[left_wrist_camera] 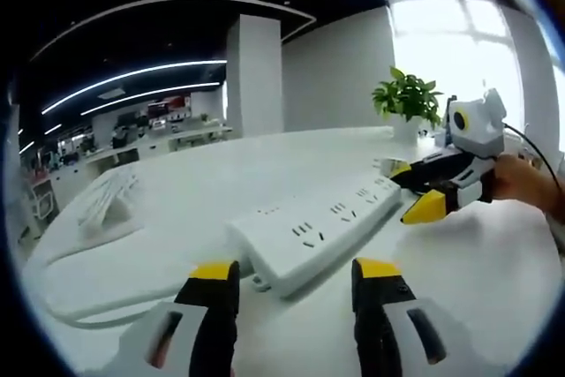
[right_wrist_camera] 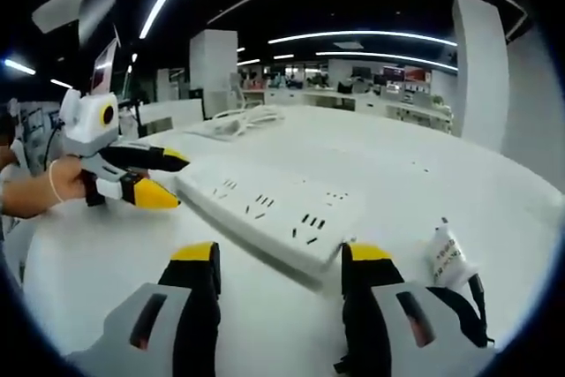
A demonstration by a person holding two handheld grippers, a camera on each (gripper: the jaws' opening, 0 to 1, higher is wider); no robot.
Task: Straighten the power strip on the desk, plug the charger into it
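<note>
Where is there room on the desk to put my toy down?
Bare desk lies beyond the power strip, toward the far edge. More lies between the strip and the keyboard. It is crowded at both strip ends, where the left tool and right tool sit, and by the charger.

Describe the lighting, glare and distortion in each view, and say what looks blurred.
Left gripper view: the window is blown out white behind the potted plant; fisheye bends the ceiling light strips into arcs; the power strip stays readable, its near end soft. Right gripper view: dimmer, dark ceiling with curved light strips; the desk glares pale; the charger looks slightly blurred.
</note>
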